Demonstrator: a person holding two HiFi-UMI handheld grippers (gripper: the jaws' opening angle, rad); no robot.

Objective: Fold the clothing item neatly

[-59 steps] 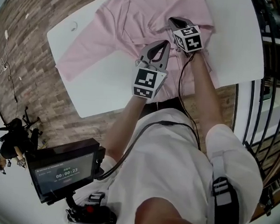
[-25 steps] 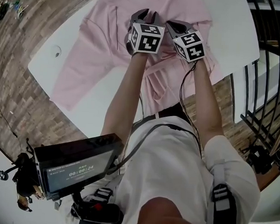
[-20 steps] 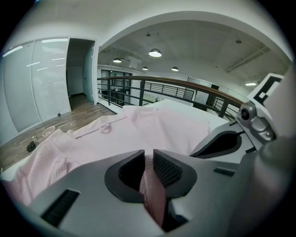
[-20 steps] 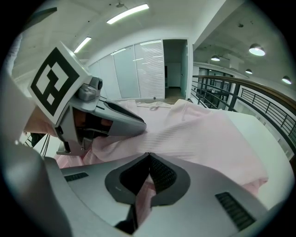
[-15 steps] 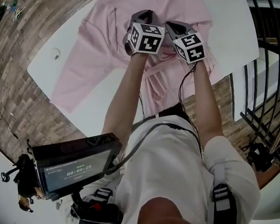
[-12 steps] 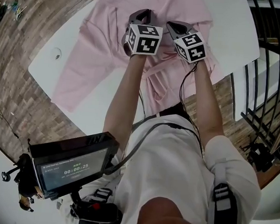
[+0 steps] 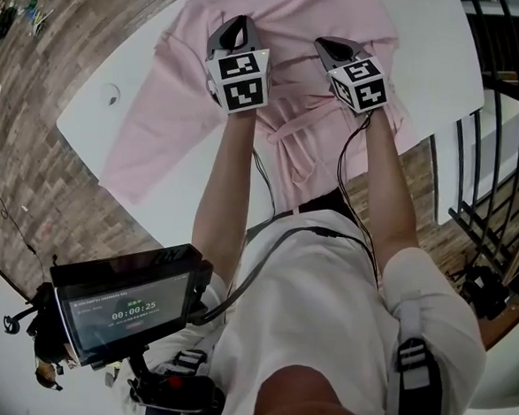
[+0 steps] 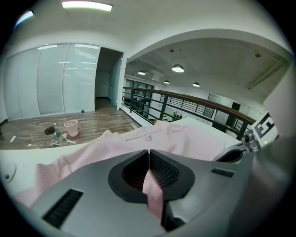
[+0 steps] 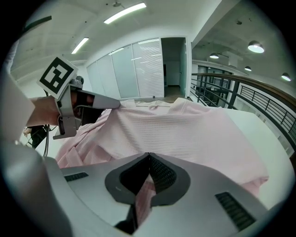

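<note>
A pink garment lies spread on the white table, its belt trailing toward the near edge. My left gripper has just closed its jaws on a fold of the pink cloth, which hangs between the pads. My right gripper is shut on another pinch of pink cloth a short way to the right. From the right gripper view, the left gripper hovers over the garment's far left part. Both hold fabric near the garment's middle.
A small round mark sits on the table's left part. A black railing runs close along the right. Wooden floor surrounds the table, with a pink bucket and clutter far left. A timer screen hangs near my body.
My left gripper's jaws went from open to shut on the cloth, then moved left and up, away from the right gripper, drawing the fabric along. The right gripper stayed put.
</note>
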